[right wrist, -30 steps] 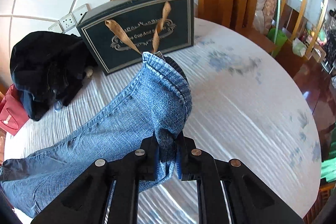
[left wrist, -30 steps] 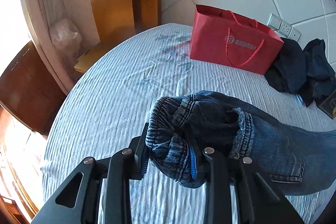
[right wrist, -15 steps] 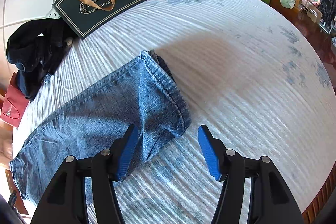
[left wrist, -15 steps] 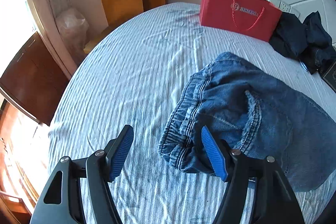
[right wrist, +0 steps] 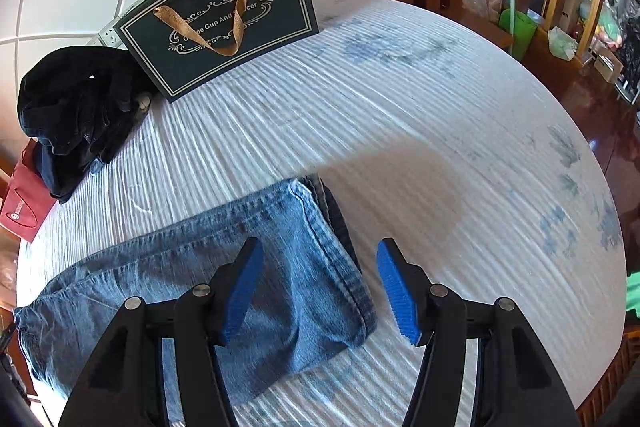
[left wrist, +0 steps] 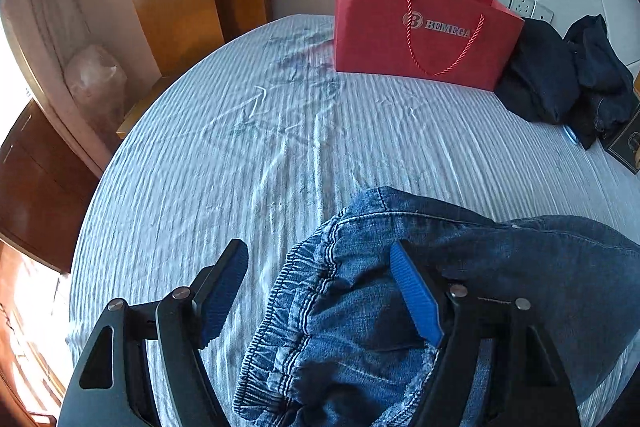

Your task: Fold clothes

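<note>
Denim jeans point(left wrist: 400, 307) flat; red bag point(left wrist: 420, 31) reads "BEMEGA"; left gripper point(left wrist: 320, 291), right gripper point(right wrist: 320, 291) both spread.

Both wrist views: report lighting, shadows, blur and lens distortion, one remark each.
Left wrist view: overexposed sun glare at the left edge, the bed bulges under fisheye curving, and the jeans sit shaded between the open left tool. Right wrist view: sunlit sheet with a soft rounded shadow beyond the jeans' hem, slight blur in the sheet ridges, black corner vignetting, open right tool sharp.

Jeans point(right wrist: 224, 267) on bed point(right wrist: 400, 131), bags point(right wrist: 224, 23) behind
</note>
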